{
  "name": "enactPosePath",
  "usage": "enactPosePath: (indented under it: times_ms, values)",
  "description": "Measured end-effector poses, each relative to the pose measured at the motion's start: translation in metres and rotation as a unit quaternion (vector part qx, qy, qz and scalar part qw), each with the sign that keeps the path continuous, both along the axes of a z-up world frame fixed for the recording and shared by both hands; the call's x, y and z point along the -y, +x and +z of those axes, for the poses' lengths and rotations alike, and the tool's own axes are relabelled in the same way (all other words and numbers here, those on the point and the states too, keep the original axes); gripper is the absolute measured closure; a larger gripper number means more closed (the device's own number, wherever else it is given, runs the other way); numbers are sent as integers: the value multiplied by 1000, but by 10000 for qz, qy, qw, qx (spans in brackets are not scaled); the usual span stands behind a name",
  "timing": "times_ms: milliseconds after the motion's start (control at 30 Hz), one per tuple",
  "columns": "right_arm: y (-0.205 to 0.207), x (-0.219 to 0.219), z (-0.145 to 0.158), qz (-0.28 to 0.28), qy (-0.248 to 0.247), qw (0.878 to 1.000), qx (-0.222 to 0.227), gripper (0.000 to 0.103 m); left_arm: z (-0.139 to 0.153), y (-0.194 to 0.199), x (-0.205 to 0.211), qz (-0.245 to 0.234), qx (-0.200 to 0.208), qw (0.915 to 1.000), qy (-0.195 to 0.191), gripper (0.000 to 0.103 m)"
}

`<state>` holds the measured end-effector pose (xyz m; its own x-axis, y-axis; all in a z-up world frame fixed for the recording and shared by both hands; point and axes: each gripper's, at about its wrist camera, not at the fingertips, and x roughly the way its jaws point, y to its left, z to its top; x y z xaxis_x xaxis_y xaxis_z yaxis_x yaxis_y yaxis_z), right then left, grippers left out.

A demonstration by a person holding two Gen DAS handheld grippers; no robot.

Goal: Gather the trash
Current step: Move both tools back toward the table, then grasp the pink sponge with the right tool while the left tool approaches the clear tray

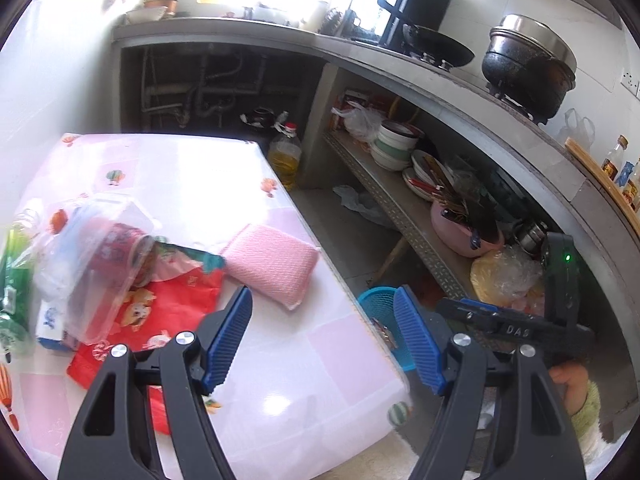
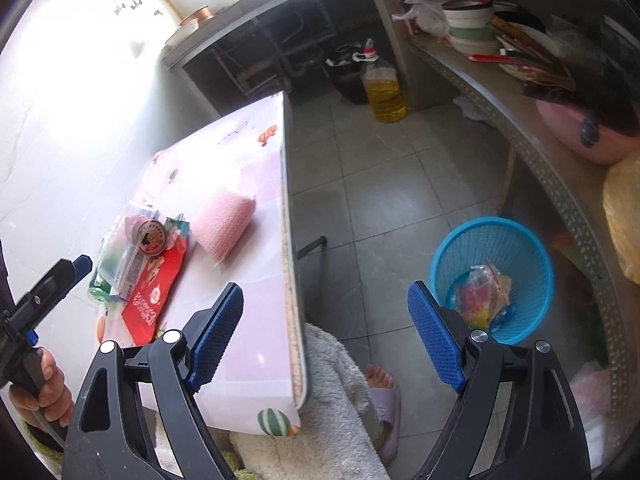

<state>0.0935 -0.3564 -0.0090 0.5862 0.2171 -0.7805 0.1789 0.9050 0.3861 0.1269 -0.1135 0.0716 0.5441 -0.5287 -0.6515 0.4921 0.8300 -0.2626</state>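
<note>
Both tools are empty with jaws spread wide: the left gripper (image 1: pixel 322 334) hovers over the near edge of the table (image 1: pixel 280 380), and the right gripper (image 2: pixel 326 330) hangs beyond that edge, above the floor and close to the blue basket (image 2: pixel 444 256), which already holds some wrappers. The remaining trash sits in a heap at the table's left side — a red can (image 1: pixel 120 254) on its side under a clear plastic container (image 1: pixel 100 272), a red wrapper (image 1: pixel 160 312) flat beneath them, a green bottle (image 1: pixel 14 280) at the far left. The can's long axis runs roughly toward the pink sponge (image 1: pixel 270 268), its round end facing that way. Likely risks: the can rolls when nudged, since it lies on its curved side; the thin, slick container buckles or slips from the pads; the wrapper, lying flat, gives the fingers little edge to pinch — dragging it could pull the heap off the table.
</note>
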Motion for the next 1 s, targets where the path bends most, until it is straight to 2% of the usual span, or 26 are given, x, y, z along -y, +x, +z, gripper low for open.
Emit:
enactPosePath:
  times_ms: [167, 267, 333, 433, 567, 767, 900, 1000]
  values:
    - [22, -24, 2, 387, 106, 9992, 7, 22, -7, -8, -33, 337, 191, 9992, 32, 31]
    - [36, -46, 6, 755, -60, 9971, 90, 22, -10, -9, -48, 486, 286, 9984, 102, 31]
    - [50, -63, 10, 1132, -338, 9927, 226, 22, -12, -9, -56, 590, 337, 9976, 139, 31]
    - [74, -91, 16, 1806, -917, 9780, 504, 18, -14, -7, -74, 740, 371, 9965, 100, 31]
    - [109, -123, 14, 2648, -1697, 9462, 766, 10, -15, -7, -95, 960, 456, 9943, 64, 31]
    - [164, -142, -16, 3442, -1940, 9183, 262, 9, -18, -7, -124, 1242, 456, 9912, 42, 31]
    - [187, -147, -44, 3721, -2127, 9032, -227, 9, -21, -6, -141, 1427, 394, 9890, 7, 31]
    - [193, -150, -57, 3771, -2168, 8994, -432, 10, -21, -5, -150, 1521, 372, 9877, -30, 31]
